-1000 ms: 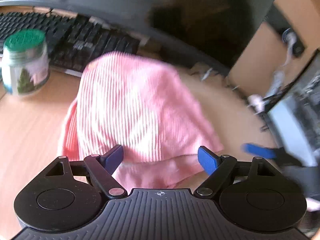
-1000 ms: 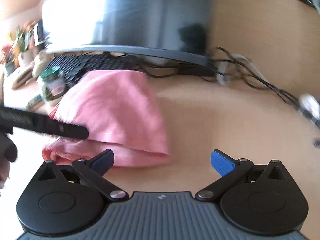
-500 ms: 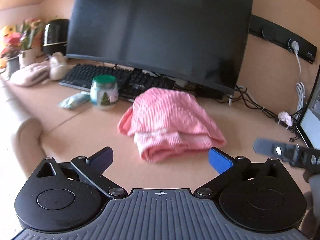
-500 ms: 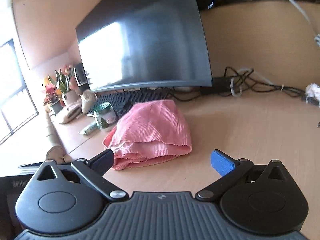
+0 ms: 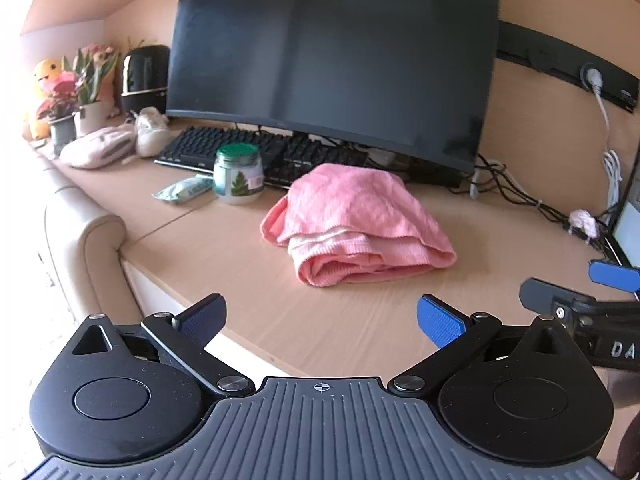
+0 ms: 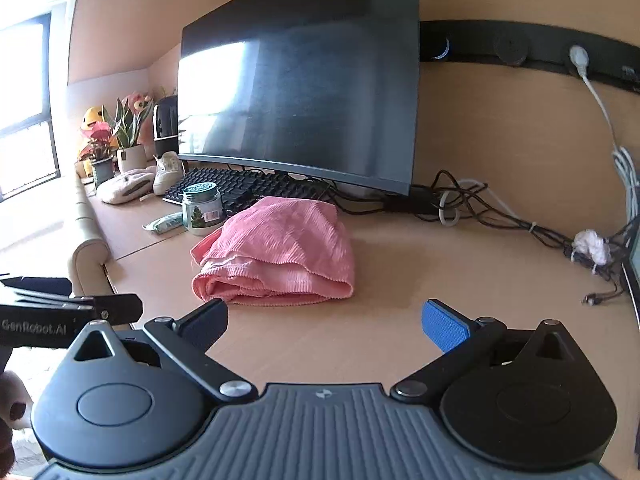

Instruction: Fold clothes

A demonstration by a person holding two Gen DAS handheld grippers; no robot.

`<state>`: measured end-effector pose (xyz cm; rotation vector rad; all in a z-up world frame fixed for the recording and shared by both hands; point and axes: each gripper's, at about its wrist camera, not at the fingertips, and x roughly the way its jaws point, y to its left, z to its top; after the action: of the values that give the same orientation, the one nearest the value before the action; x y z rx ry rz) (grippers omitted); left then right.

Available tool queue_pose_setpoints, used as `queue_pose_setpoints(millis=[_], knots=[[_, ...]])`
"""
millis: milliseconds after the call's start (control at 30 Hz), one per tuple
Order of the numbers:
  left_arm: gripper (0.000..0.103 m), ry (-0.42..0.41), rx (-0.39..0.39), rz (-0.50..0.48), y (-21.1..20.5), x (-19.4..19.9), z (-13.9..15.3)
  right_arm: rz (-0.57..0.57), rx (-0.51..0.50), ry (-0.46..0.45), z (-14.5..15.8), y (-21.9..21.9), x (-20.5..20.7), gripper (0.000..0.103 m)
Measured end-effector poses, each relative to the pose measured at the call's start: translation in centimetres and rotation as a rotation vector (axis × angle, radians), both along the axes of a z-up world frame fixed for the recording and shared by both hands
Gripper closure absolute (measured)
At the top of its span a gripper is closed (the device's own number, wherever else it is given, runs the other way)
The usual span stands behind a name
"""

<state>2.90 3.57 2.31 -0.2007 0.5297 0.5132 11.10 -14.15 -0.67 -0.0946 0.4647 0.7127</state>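
Observation:
A pink ribbed garment (image 5: 356, 224) lies folded in a thick bundle on the wooden desk (image 5: 240, 272), in front of the monitor; it also shows in the right wrist view (image 6: 280, 260). My left gripper (image 5: 320, 320) is open and empty, held back near the desk's front edge, well short of the garment. My right gripper (image 6: 326, 320) is open and empty, also back from the garment. The right gripper shows at the right edge of the left wrist view (image 5: 576, 300). The left gripper shows at the left edge of the right wrist view (image 6: 68, 304).
A black monitor (image 5: 332, 64) and keyboard (image 5: 256, 152) stand behind the garment. A green-lidded jar (image 5: 238, 174) and a small packet (image 5: 184, 190) sit left of it. Plants, plush toys and a shoe are at far left. Cables (image 6: 480, 208) trail at back right.
Both grippers have pulled back and up from the garment, which now lies alone on the desk. Both stay open.

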Motion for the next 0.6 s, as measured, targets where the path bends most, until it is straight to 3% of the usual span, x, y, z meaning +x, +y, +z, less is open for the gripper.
queue_pose_setpoints(millis=[600], knots=[[0.0,-0.003,-0.01,0.005,0.5,-0.15,0.19,0.039,0.031,0.041,-0.4,0.09,0.32,0.0]])
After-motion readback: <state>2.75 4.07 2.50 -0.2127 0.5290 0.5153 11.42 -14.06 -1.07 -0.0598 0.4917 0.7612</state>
